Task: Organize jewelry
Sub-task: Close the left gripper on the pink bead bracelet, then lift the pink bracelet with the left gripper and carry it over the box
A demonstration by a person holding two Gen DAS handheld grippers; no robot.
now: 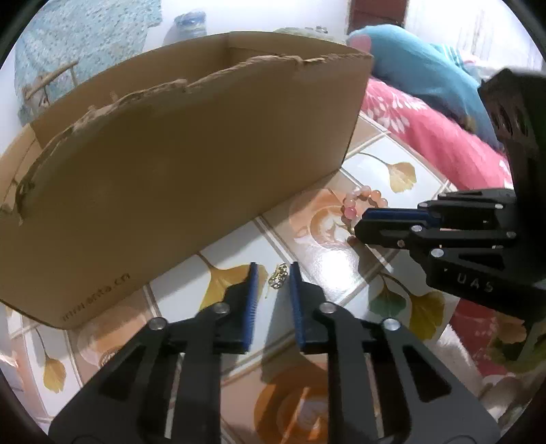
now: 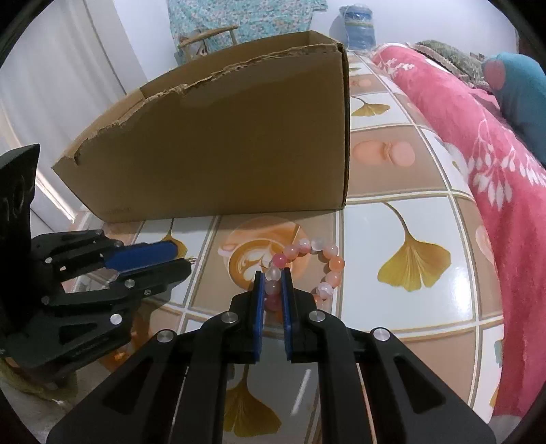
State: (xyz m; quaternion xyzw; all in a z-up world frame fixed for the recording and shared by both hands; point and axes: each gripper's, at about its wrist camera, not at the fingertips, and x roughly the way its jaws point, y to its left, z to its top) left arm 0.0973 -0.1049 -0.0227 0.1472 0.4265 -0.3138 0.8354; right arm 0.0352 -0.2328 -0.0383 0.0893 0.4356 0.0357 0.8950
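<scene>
A small gold ornament [image 1: 278, 277] lies on the tiled tablecloth [image 1: 327, 263] between the tips of my left gripper [image 1: 273, 273]. The blue pads stand close on either side of it, and a thin gap shows on its left. In the right wrist view the left gripper [image 2: 184, 261] comes in from the left, with the gold ornament [image 2: 193, 260] peeking out at its tip. My right gripper [image 2: 273, 280] is shut on a pink and white bead bracelet [image 2: 332, 263], pinching beads at its near left side. The bracelet's loop rests on the table. The bracelet [image 1: 361, 199] also shows beyond the right gripper [image 1: 358, 227].
A large open cardboard box [image 2: 221, 153] with a torn rim stands just behind both pieces; the box [image 1: 187, 160] fills the left wrist view. A pink blanket [image 2: 477, 147] and a teal bundle [image 2: 522, 92] lie along the table's right side. A blue jar [image 2: 356, 25] stands at the back.
</scene>
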